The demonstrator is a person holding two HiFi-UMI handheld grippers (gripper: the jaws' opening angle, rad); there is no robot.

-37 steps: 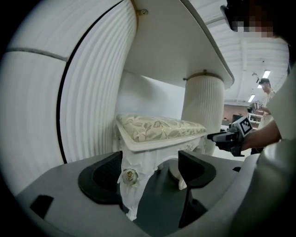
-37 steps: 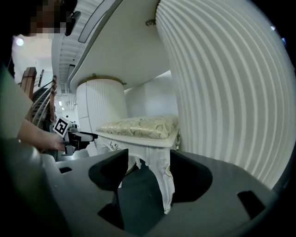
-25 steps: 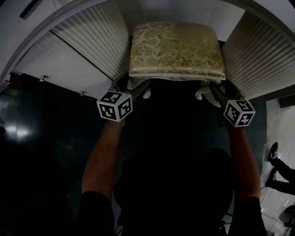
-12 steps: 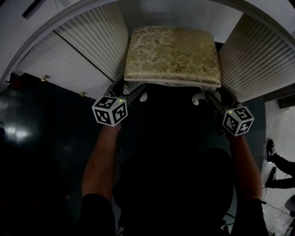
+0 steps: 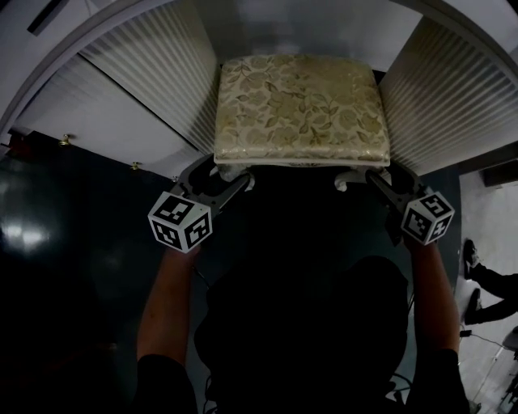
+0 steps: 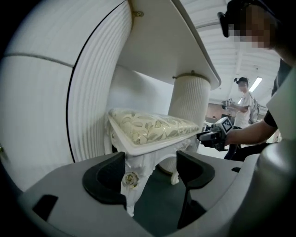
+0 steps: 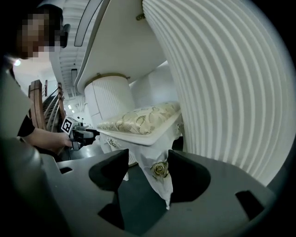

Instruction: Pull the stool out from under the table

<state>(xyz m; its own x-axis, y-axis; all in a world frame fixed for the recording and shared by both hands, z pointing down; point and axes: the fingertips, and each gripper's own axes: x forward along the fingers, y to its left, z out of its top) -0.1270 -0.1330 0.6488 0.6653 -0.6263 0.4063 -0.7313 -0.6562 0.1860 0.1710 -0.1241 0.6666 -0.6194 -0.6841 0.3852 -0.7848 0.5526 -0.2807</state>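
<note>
The stool (image 5: 299, 105) sits in the table's (image 5: 89, 24) kneehole, seat edges close to the fluted pedestals (image 5: 166, 69) on both sides. Dark floor (image 5: 73, 242) lies open toward me. My left gripper (image 6: 150, 169), whose jaws have just been closing, loosely straddles the front-left leg (image 6: 132, 183). My right gripper (image 7: 148, 162) brackets the front-right leg (image 7: 161, 178) unclamped. The rear legs are hidden.

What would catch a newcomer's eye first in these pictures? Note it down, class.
The gold-patterned stool sits centre top, tucked between the white ribbed table pedestals. The left gripper and right gripper each straddle one of its carved front legs, jaws open.
</note>
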